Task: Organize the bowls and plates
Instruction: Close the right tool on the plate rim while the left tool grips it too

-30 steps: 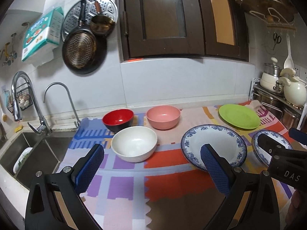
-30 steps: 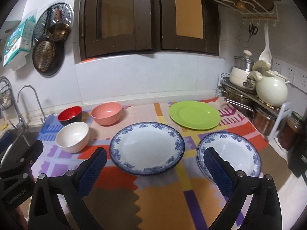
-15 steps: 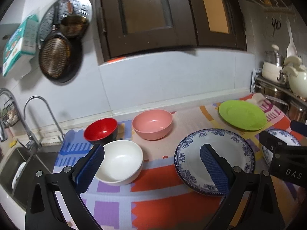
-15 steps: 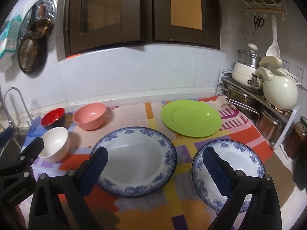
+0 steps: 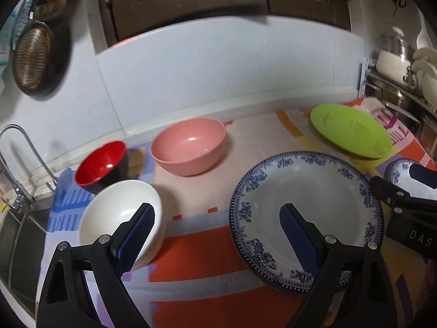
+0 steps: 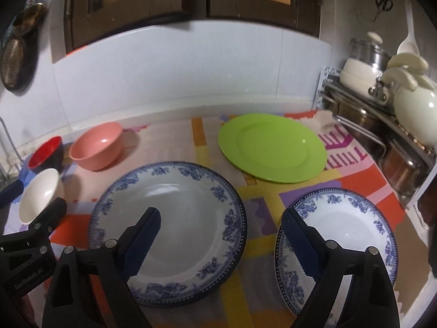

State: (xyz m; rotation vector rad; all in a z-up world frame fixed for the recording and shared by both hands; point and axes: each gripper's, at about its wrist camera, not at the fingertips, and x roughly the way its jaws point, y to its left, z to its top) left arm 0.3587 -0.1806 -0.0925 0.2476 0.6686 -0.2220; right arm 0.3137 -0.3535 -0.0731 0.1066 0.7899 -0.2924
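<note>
The left gripper (image 5: 217,220) pointed obliquely downward, its jaws wide apart and closing, with nothing gripped between the blue ribbed pads. The right gripper (image 6: 221,224) pointed downward at a similar angle, its jaws likewise wide and closing, pressing on nothing. Each gripper's black frame appeared at the edge of the other's view.

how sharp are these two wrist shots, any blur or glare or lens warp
Left wrist view: motion smear on the hanging pan and cabinet edge, glare dot in the pink bowl, fisheye bows the backsplash. Right wrist view: the kettle is ghosted double, the green plate and large blue-rimmed plate stay fairly crisp, corners fall to black.
</note>
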